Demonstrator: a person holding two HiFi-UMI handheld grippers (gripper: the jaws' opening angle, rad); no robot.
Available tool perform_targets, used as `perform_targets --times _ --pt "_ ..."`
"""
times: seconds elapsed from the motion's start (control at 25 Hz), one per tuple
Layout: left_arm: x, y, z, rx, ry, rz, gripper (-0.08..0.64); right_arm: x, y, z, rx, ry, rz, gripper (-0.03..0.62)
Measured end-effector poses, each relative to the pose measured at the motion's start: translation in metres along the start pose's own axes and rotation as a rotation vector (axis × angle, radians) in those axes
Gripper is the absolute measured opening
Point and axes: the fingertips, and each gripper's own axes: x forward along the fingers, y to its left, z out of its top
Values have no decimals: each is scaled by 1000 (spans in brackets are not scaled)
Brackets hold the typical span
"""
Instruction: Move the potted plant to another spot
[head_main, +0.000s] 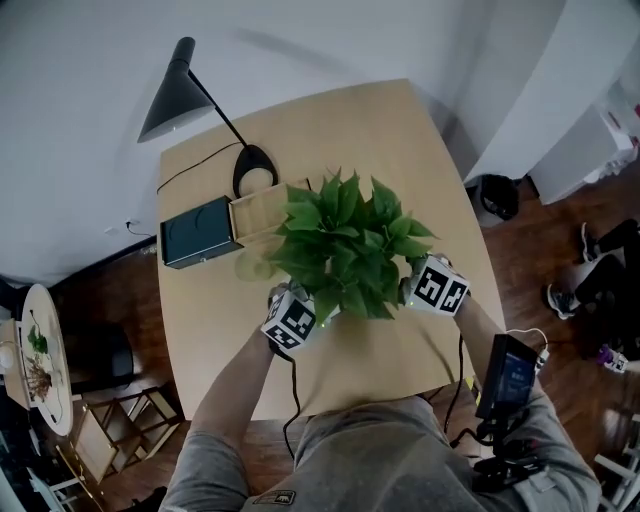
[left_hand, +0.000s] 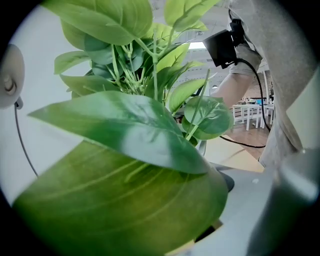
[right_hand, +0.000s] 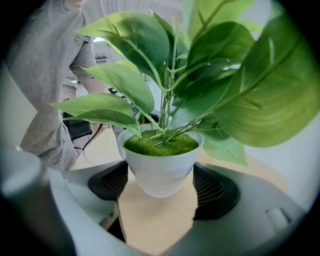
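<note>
While the plant (head_main: 345, 245) sits mid-counter (head_main: 400, 130), the right claw (right_hand: 159, 187) hugs its pot (right_hand: 160, 172), pads touching both sides; leaves (left_hand: 125, 150) hide the left claw's (head_main: 296, 320) gap. Grasping, I judge; next needs a level lift.

A light wooden table (head_main: 400, 130) is seen from above. A black desk lamp (head_main: 175, 95) with a cone shade is set at its far left corner, its round base (head_main: 255, 172) resting on the tabletop and a thin cable (head_main: 195, 165) trailing from it. A dark box (head_main: 198, 232) is placed at the left edge, touching an open wooden tray (head_main: 255, 215) beside it. A round white side table (head_main: 60, 400) is seen on the dark wood floor (head_main: 540, 250) at the left, and a black bag (head_main: 497, 195) at the right. White chairs (left_hand: 252, 112) are glimpsed in the background.
</note>
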Motion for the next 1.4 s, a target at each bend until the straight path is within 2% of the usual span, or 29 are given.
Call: perform_targets --times 0.64,1.4 --pt "43 17 -57 -44 46 5 400 38 -29 -55 19 66 21 413" --pt "60 16 -82 -71 44 -27 397 54 -35 -85 52 84 31 413"
